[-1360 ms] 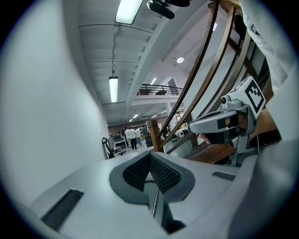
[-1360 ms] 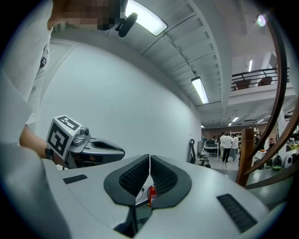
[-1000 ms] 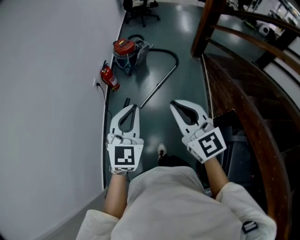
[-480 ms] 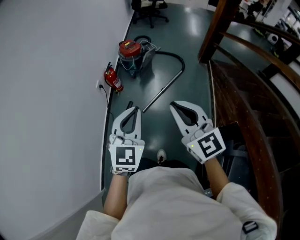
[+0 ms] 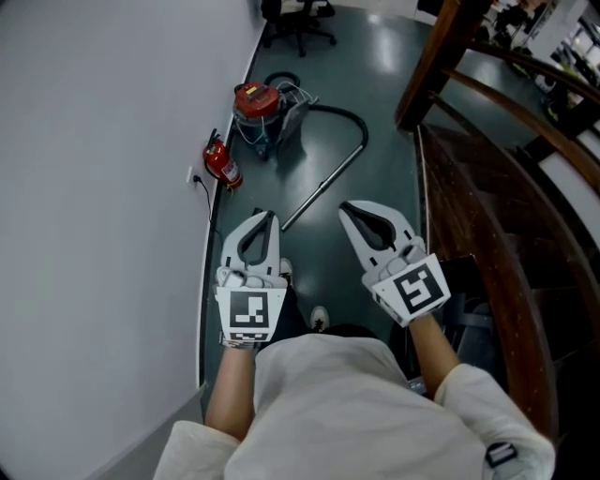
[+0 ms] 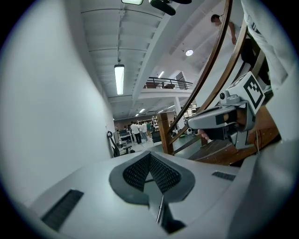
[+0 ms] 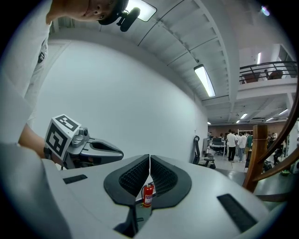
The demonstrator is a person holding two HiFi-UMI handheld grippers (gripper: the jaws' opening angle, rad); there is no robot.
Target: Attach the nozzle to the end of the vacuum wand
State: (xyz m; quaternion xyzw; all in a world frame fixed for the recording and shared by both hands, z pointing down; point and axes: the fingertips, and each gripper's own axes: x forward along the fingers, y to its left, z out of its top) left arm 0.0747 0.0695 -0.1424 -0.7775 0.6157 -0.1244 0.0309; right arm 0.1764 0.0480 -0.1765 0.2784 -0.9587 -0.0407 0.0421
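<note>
In the head view a red canister vacuum (image 5: 258,105) stands on the dark floor by the wall. Its black hose curves round to a thin metal wand (image 5: 324,189) that lies slanting toward me. I cannot make out a nozzle. My left gripper (image 5: 271,217) is shut and empty, its tip just above the wand's near end in the picture. My right gripper (image 5: 344,208) is shut and empty too, to the right of the wand. In the left gripper view the pads (image 6: 150,155) meet with nothing between them. The right gripper view shows the same (image 7: 149,158).
A red fire extinguisher (image 5: 222,165) stands against the white wall (image 5: 103,187) on the left. A dark wooden staircase and handrail (image 5: 487,216) close off the right side. An office chair (image 5: 300,13) stands far ahead. My shoes (image 5: 321,317) show below the grippers.
The vacuum, wand and extinguisher have slid lower and nearer in the head view as I walk toward them. Both grippers stay shut and side by side. A shoe now shows by the left gripper.
</note>
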